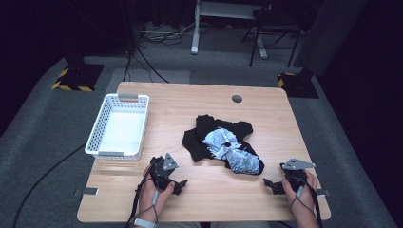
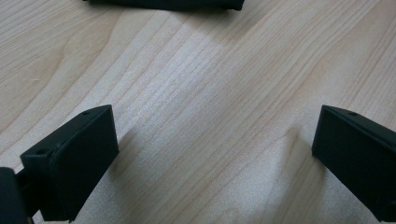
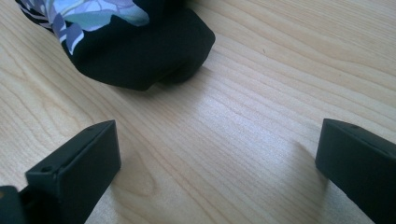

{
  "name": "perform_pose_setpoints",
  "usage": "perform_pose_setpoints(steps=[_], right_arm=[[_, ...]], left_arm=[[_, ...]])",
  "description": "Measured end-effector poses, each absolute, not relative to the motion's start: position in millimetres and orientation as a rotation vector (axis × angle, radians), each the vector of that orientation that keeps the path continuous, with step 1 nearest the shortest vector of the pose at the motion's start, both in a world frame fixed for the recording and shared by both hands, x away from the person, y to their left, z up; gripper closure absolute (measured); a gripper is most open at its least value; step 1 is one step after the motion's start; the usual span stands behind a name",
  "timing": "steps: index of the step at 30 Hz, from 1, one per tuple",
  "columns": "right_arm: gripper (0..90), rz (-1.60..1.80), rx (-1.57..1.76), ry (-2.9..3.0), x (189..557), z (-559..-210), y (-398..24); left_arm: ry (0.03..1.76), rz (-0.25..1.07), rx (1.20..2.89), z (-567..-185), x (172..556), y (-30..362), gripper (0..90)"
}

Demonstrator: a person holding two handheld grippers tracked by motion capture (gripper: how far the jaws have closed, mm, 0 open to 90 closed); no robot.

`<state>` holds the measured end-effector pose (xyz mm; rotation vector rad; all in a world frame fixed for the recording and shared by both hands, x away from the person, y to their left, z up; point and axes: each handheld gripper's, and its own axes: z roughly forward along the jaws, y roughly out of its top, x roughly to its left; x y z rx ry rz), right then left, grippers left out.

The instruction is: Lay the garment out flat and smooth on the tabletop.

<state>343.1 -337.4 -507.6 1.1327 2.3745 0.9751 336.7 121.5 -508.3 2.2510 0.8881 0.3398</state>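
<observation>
Garment: crumpled black T-shirt (image 1: 222,144), soft cloth with a pale blue-white print, heaped mid-surface.
Surface: light wood (image 1: 199,194), fine grain, rounded corners.
Basket: white plastic lattice basket (image 1: 100,124), rectangular, at the left.
Left gripper (image 1: 175,183): jaws wide apart, holding nothing, shirt ahead.
Right gripper (image 1: 272,185): jaws wide apart, holding nothing, shirt's folded edge just ahead.

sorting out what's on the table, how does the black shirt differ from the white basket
The black shirt is dark, soft cloth with a pale printed patch; the white basket is pale, rigid and latticed. The shirt lies crumpled in an irregular heap near the table's middle; the basket stands squarely at the left edge, a neat rectangle with grey handles. Both rest on the wooden table, apart from each other and from both grippers.
</observation>
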Motion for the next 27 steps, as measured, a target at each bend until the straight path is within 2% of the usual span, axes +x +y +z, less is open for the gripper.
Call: perform_pose_setpoints(steps=[11, 13, 14, 27], right_arm=[[0.0, 0.977, 1.121, 2.384, 344, -508, -337], [0.0, 0.978, 1.121, 2.385, 344, -508, -337], [0.0, 0.978, 1.121, 2.385, 344, -508, -337], [0.0, 0.98, 1.119, 2.386, 344, -508, -337]], left_arm=[[0.946, 0.363, 2.233, -508, 334, 116, 0.2], [0.913, 0.343, 2.24, -506, 334, 117, 2.1], [0.909, 0.338, 2.239, -505, 333, 117, 5.8], [0.803, 0.354, 2.173, -454, 348, 98, 13.7]])
